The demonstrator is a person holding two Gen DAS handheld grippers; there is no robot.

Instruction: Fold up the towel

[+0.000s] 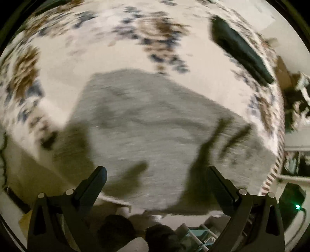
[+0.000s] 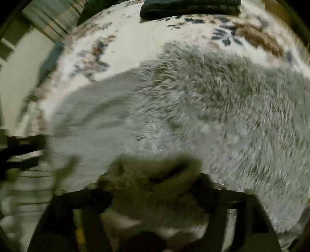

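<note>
A grey fluffy towel (image 1: 155, 120) lies spread on a white bedspread (image 1: 96, 48) with a blue and brown flower print. My left gripper (image 1: 156, 170) hovers over the towel's near edge, open, with nothing between its fingers. In the right wrist view the towel (image 2: 213, 106) fills most of the picture, its pile ruffled. A bunched fold of it sits between the fingers of my right gripper (image 2: 155, 182), which stand wide apart; the picture is blurred there, and the pads do not seem to press on the fold.
A dark green folded cloth (image 1: 240, 48) lies at the far right of the bed, also at the top of the right wrist view (image 2: 189, 7). The bed's edge (image 1: 275, 166) drops away on the right. A dark box with a green light (image 1: 297, 206) sits below it.
</note>
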